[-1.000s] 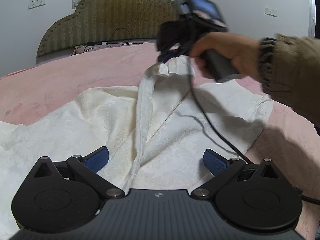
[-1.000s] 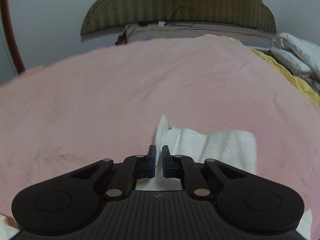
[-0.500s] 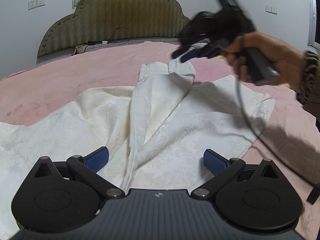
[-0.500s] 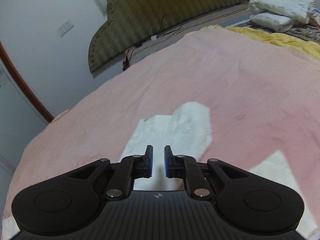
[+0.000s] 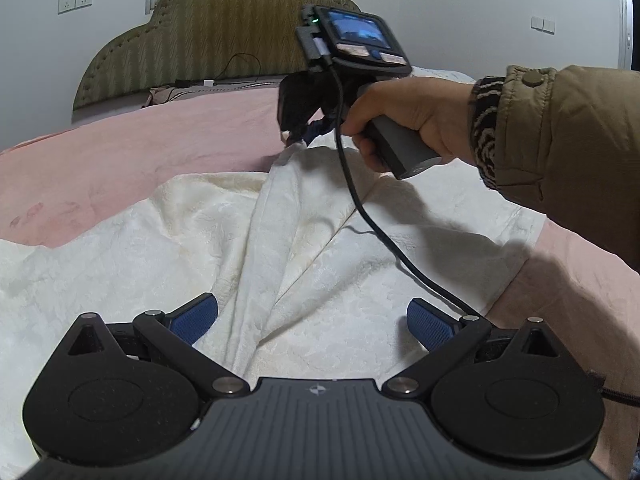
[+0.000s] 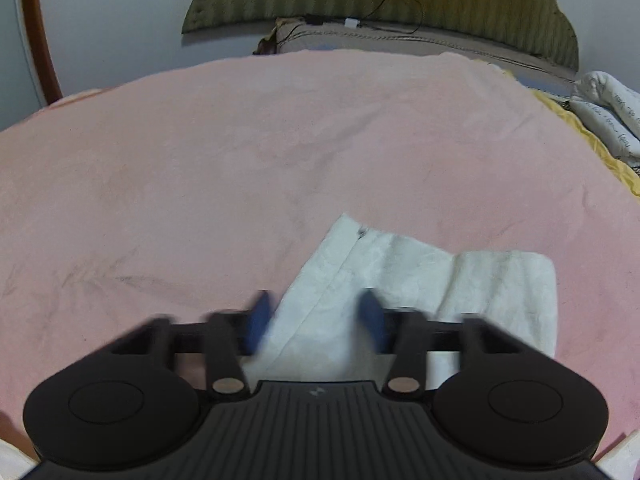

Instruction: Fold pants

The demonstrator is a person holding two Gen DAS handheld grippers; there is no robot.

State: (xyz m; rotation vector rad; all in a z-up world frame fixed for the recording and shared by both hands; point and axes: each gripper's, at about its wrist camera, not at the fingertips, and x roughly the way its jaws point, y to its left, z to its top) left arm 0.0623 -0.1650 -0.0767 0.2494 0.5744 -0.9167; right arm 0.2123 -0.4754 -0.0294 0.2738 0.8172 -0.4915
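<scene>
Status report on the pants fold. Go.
Left hand-held gripper open, low over the pants. Right hand-held gripper open, jaws just been opening, pants' far edge between them. Its cable trails across the cloth.

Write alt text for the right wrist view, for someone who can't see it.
The right claw is open, its blurred jaws having just been opening, over a corner of the cream pants on a pink bedspread. The cloth lies between the jaws and is not pinched. A green padded headboard and folded bedding are at the far end.
</scene>
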